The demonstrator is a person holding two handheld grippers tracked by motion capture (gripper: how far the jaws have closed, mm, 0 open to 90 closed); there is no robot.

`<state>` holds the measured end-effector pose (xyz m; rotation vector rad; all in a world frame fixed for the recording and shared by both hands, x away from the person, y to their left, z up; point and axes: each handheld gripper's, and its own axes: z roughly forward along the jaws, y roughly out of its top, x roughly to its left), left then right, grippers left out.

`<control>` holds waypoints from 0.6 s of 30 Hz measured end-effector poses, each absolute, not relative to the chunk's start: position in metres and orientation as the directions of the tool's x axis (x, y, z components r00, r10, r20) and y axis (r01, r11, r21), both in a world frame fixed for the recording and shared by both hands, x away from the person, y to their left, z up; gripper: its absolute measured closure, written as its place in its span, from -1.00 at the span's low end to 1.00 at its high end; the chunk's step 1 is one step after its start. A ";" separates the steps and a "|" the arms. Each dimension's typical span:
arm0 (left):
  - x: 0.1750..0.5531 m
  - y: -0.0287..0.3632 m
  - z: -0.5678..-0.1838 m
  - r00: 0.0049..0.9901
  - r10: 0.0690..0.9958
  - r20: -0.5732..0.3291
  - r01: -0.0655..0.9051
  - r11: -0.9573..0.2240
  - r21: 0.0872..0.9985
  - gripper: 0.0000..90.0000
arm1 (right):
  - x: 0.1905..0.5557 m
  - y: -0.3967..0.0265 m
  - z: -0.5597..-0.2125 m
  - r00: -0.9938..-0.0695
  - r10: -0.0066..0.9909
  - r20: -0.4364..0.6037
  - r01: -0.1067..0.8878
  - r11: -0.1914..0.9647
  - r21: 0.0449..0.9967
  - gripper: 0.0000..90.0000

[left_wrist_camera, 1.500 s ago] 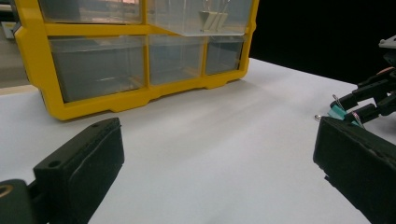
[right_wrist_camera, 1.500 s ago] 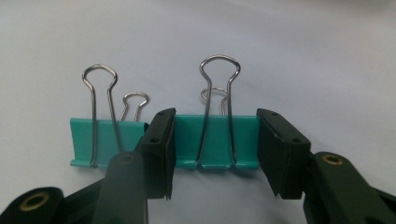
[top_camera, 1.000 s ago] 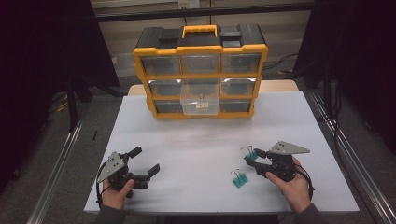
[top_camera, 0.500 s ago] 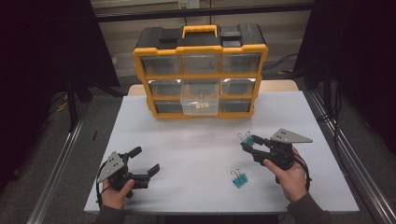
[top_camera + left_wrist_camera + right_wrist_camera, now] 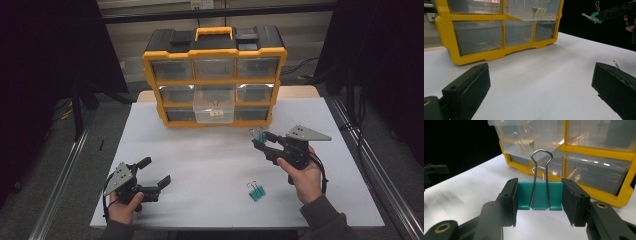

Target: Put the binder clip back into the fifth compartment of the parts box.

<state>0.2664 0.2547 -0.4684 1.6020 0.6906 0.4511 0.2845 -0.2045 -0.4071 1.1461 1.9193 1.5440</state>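
My right gripper (image 5: pixel 261 138) is shut on a teal binder clip (image 5: pixel 539 195), held by its two sides above the white table (image 5: pixel 215 165), wire handles up. The same clip (image 5: pixel 594 15) hangs in the air at the top right of the left gripper view. A second teal binder clip (image 5: pixel 256 192) lies on the table near the front, below the right hand. My left gripper (image 5: pixel 156 172) rests at the front left with its jaws wide apart and nothing between them. The yellow-and-black drawer cabinet (image 5: pixel 215 75) stands at the back; its middle clear drawer (image 5: pixel 214 112) is pulled out with a pale clip inside.
The cabinet's other clear drawers are closed. White tabletop stretches between the two grippers and the cabinet. Metal rails run along both sides of the table, with dark floor beyond.
The right gripper has risen off the table with one teal clip and moved toward the cabinet. The other teal clip stayed on the table. The left gripper has not moved.
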 end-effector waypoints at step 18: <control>0.267 0.256 -0.468 0.743 0.663 -0.089 0.170 -0.059 0.984 -0.96 | 0.304 -0.187 -0.377 -0.590 0.793 0.151 0.290 0.034 0.957 0.12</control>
